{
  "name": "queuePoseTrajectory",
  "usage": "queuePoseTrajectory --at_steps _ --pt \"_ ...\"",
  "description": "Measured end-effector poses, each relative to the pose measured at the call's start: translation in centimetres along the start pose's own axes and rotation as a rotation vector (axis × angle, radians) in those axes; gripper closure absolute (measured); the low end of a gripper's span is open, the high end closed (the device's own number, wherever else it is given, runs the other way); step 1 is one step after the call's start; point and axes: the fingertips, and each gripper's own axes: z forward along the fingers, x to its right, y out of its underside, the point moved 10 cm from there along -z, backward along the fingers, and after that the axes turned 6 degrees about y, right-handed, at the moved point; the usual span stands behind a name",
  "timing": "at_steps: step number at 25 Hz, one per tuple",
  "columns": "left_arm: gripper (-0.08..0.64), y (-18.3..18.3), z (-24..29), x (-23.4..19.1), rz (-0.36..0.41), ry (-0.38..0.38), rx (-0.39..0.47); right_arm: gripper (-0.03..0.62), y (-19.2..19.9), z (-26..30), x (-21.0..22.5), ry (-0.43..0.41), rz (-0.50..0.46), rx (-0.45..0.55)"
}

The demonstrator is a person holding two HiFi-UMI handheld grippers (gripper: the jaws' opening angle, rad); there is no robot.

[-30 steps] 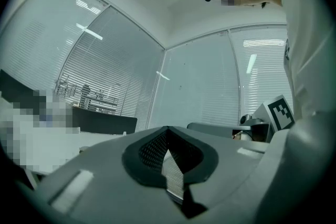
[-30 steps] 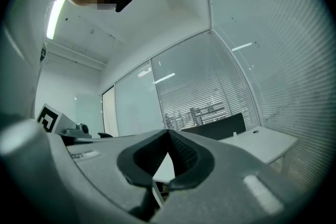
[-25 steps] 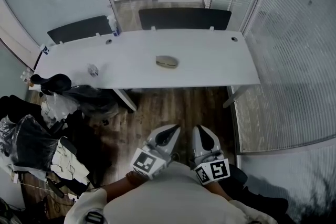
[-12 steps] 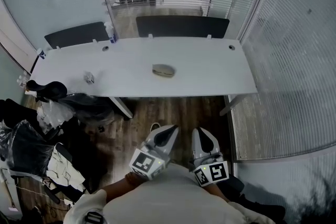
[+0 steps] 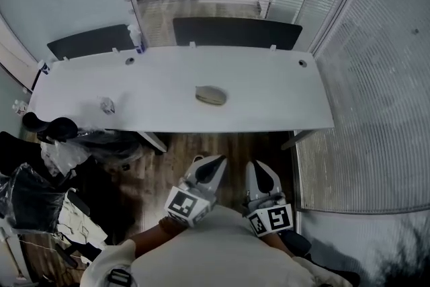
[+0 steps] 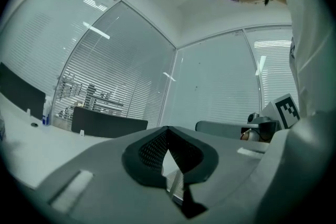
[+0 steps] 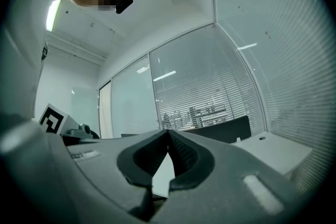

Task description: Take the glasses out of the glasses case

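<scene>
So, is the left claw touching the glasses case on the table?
Apart. The head view shows the left claw over the floor, short of the table, and the glasses case lying mid-table.

left gripper [image 5: 216, 162]: grey shell, black fingers [image 6: 149, 152] | right gripper [image 5: 258, 167]: same (each bears a black-and-white marker cube [image 5: 187, 206]) | top [image 5: 215, 255]: pale grey

Table [image 5: 282, 91]: I see open top on both sides of the glasses case [image 5: 211, 95]; crumpled scrap [image 5: 106, 105] well left. Floor [image 5: 225, 143] ahead passable; bags [image 5: 33, 191] crowd my left.
</scene>
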Motion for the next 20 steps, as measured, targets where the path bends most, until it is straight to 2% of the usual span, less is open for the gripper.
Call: queuePoseTrajectory --at_steps 9,12,20 --pt "0.557 -2.1 4.5 -10.9 -0.016 -0.01 0.037 0.592 0.2 12.5 0.1 -0.003 -0.046 -0.064" --pt "0.557 -3.5 5.7 -14.8 -0.047 -0.029 0.051 0.592 -0.1 17.1 -0.4 -0.021 -0.06 -0.081" --pt "0.557 -6.0 7.4 -24.2 -0.009 -0.089 0.08 0.592 -0.8 28.2 -1.9 -0.101 -0.116 -0.102"
